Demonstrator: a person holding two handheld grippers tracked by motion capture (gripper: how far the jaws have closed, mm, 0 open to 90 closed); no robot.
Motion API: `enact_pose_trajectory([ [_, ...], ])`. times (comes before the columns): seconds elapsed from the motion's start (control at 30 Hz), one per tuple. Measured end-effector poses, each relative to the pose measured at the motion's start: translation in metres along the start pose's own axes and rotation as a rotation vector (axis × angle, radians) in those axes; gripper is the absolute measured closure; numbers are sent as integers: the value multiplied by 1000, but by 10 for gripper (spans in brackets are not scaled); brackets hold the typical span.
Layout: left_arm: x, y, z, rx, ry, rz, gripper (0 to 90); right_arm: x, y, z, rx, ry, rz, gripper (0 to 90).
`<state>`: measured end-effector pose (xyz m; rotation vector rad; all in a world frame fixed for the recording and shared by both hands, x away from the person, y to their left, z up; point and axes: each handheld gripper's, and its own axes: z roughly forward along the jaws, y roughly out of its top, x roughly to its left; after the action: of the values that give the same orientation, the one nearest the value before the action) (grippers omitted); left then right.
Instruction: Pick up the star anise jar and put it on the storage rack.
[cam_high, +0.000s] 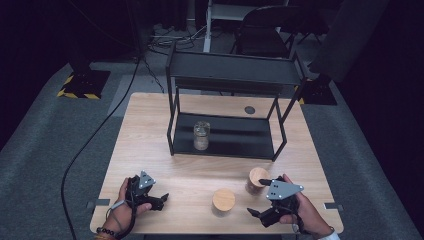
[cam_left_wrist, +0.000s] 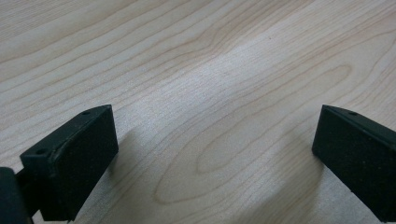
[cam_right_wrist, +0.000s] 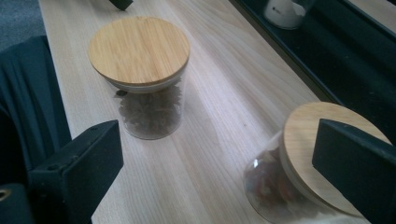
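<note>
Jars look to be getting moved onto the rack, and so far only one has made it. The right claw (cam_high: 260, 196) is held wide open, nothing gripped, one jaw just over the nearest jar (cam_right_wrist: 308, 163), which holds reddish-brown bits under a wooden lid. The second jar (cam_right_wrist: 142, 77), with dark dried stuff inside, is left standing near the front edge of the table (cam_high: 150, 130). The left claw (cam_left_wrist: 215, 154) is open too, over bare wood. Further back, a clear jar (cam_high: 201, 135) with something pale inside is parked on the black rack (cam_high: 230, 70). So two appear left.
</note>
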<state>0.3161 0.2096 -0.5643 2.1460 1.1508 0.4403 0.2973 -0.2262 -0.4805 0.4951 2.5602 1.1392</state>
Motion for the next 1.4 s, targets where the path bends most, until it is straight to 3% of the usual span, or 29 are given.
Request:
enact_pose_trajectory([
  [0.87,0,0,0,0,-1,1,0,20,25,40,48,154,-52,21],
  [1.4,0,0,0,1,-1,2,0,31,33,61,89,181,-80,23],
])
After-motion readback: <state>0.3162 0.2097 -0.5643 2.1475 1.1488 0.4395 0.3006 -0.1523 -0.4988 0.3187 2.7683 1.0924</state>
